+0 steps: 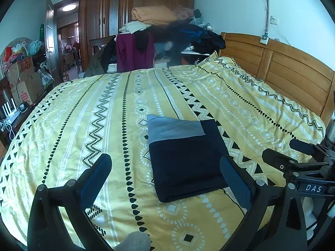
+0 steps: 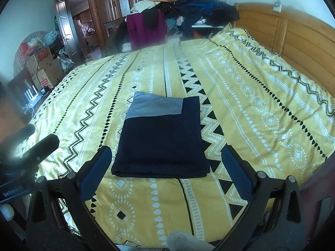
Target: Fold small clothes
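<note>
Through the left wrist camera I see my left gripper (image 1: 165,179) spread wide, its blue-padded fingers (image 1: 95,181) hanging above the bedspread (image 1: 83,113) with nothing between them. The folded garment (image 1: 184,161) lies flat on the yellow patterned spread just ahead, its near right corner close to the right finger; I cannot tell whether they touch. It is dark navy with a grey panel at the far end. The right gripper (image 1: 293,152) shows at the right edge, raised over the spread, too side-on to judge. Beyond the bed stand a wooden headboard (image 1: 282,62) and a heap of clothes (image 1: 167,27) in front of a wardrobe (image 1: 108,10).

Through the right wrist camera my right gripper (image 2: 166,167) is also spread wide and empty. The folded garment (image 2: 161,142) lies centred between and just past the fingertips, apart from both pads, neat and square on the bedspread (image 2: 251,104). The left gripper (image 2: 41,144) sits at the left edge, blurred. Cardboard boxes (image 2: 45,67) stand by the open door (image 2: 62,27).
</note>
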Motion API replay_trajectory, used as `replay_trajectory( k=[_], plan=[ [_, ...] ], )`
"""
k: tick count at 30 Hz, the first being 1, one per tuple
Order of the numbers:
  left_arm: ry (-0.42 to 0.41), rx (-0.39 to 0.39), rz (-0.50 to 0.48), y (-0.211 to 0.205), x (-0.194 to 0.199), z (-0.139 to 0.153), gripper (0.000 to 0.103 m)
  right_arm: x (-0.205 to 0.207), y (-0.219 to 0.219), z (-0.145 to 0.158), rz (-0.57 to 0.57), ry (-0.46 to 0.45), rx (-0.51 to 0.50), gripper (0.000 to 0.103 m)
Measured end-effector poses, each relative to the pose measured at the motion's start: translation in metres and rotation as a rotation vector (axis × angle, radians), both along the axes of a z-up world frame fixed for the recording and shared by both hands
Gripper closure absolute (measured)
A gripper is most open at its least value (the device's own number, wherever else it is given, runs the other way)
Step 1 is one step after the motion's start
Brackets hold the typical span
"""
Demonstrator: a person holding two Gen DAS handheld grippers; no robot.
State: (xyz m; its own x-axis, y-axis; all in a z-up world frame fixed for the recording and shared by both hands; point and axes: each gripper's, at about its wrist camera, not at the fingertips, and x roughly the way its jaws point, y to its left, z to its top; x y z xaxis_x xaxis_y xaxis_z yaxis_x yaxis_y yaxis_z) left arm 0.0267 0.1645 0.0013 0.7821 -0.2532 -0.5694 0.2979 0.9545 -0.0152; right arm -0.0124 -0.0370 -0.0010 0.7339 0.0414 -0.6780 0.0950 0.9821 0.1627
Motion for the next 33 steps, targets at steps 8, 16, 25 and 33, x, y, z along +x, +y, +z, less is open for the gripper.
replay_trajectory(
  k=[8, 16, 25, 33],
  plan=[
    [-0.006, 0.001, -0.002, -0.001, 0.002, 0.001, 0.000, 0.001, 0.004, 0.003, 0.003, -0.010, -0.034, 0.000],
    [-0.026, 0.017, 0.009, 0.000, -0.004, 0.005, 0.000, -0.001, 0.004, 0.007, -0.004, -0.025, -0.039, 0.000],
    [-0.029, 0.006, 0.010, 0.000, -0.013, 0.004, 0.000, -0.014, 0.006, 0.017, -0.011, -0.061, -0.049, 0.001],
    [-0.106, -0.031, 0.001, 0.000, -0.044, 0.028, 0.000, -0.040, 0.013, 0.038, -0.017, -0.119, -0.082, 0.000]
  ],
)
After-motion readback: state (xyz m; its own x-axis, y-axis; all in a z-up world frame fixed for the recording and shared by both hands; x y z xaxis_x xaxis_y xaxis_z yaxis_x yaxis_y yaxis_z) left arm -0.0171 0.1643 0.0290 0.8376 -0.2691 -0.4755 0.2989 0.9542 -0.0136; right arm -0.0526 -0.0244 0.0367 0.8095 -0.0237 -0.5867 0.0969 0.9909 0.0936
